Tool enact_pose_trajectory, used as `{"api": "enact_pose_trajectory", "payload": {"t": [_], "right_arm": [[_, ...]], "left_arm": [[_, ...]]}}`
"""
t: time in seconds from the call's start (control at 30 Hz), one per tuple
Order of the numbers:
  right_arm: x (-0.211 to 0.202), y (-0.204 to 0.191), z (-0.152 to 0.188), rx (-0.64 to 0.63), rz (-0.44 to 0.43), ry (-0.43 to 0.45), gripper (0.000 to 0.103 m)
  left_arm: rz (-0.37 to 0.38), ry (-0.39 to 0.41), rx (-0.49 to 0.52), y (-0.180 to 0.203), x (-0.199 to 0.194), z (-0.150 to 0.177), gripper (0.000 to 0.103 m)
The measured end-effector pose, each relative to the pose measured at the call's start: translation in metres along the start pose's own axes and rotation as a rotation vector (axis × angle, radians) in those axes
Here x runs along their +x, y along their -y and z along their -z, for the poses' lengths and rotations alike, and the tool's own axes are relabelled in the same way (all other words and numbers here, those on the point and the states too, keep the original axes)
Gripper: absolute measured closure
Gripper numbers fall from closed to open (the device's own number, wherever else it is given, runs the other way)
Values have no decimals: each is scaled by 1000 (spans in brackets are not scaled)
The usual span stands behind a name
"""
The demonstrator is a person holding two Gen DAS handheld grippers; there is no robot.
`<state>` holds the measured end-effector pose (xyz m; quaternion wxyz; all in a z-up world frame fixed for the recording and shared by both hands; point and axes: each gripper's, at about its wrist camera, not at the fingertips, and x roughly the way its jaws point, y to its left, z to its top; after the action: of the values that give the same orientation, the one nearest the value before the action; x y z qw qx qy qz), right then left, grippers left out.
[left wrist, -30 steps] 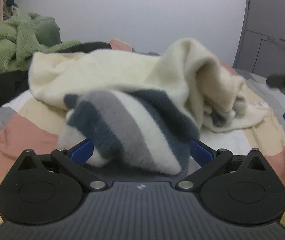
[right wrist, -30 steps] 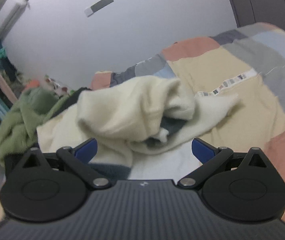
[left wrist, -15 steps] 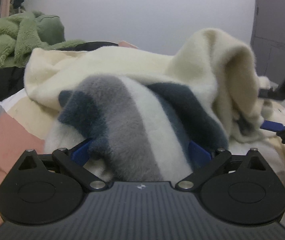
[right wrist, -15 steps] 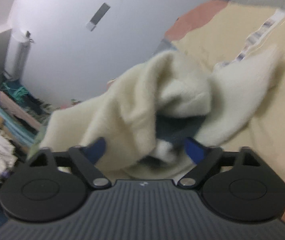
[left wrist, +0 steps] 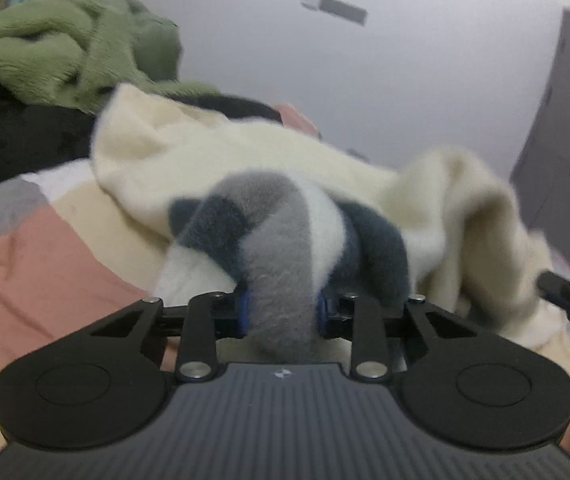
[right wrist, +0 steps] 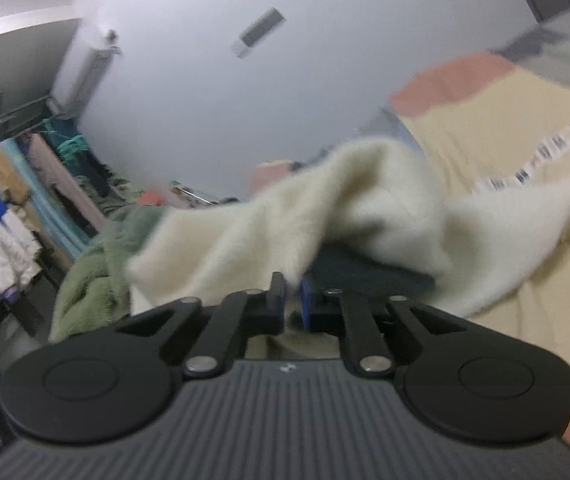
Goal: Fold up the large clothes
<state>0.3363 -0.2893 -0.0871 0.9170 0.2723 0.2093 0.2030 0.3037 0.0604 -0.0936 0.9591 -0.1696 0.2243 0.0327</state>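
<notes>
Jaws of both grippers have just been closing, each with fleece between them. Left gripper [left wrist: 283, 314]: its 2 blue pads pinch a thick, rolled band of the striped part of the fleece garment [left wrist: 269, 168], where grey, white and dark blue stripes bunch together. Right gripper [right wrist: 293, 302]: its pads stand almost pressed together on a thin cream edge of the same garment [right wrist: 365, 208], beside a dark blue fold.

The garment lies crumpled on the patchwork bedspread [left wrist: 37, 264], in front of a green fleece [left wrist: 57, 48] heaped on dark clothing at the far side; a clothes rack [right wrist: 9, 208] shows at the left of the right wrist view.

Handling, as a judgement: the fabric looks soft, limp, plush and fairly light, so it should sag and drape from any 2 held points rather than keep a shape. Thick pile compresses in the pinch, and a thin edge may slip out under pull. Hold at hems or corners, well apart, is likely to spread it flat.
</notes>
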Motion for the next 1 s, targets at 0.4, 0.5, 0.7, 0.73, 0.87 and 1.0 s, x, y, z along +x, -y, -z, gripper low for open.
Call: {"api": "enact_pose_trajectory", "payload": {"t": [0.4, 0.5, 0.7, 0.73, 0.87, 1.0], "right_arm": [[-86, -75, 15, -195, -111, 21, 93], [-111, -91, 20, -230, -152, 12, 93], [-136, -124, 42, -318, -216, -73, 93], [-139, -127, 49, -337, -208, -104, 93], [-127, -117, 80, -291, -161, -293, 93], [-89, -109, 111, -304, -70, -500, 92]], "left_arm": [[14, 144, -306, -79, -138, -41, 72], [0, 187, -310, -91, -173, -47, 72], [-137, 213, -335, -125, -198, -58, 72], [-174, 208, -312, -131, -198, -57, 72], [-276, 147, -333, -154, -175, -53, 71], [-399, 69, -336, -161, -144, -38, 71]]}}
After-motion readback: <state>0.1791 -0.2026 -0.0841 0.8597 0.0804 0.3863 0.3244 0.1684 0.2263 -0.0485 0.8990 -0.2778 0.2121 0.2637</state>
